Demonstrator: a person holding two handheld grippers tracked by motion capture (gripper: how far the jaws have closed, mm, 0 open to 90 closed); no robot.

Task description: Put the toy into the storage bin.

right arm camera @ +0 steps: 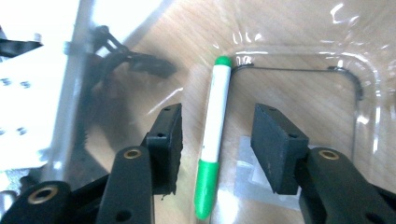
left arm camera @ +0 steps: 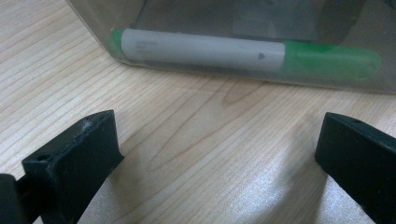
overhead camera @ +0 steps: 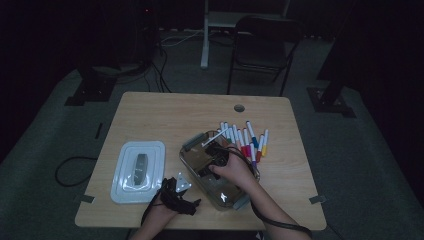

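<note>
Green marker (between parted jaws)

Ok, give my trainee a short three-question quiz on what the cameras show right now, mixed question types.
1. True or false: the green marker lies inside the clear container.
2. The right gripper has its jaws: A) pressed on the marker, B) apart, either side of the marker, C) over the lid.
3. In the high view, where do the other markers lie relative to the container?

Key:
1. True.
2. B: the marker lies between the jaws, with a gap on each side.
3. On the table at the container's far right, fanned out.
</note>
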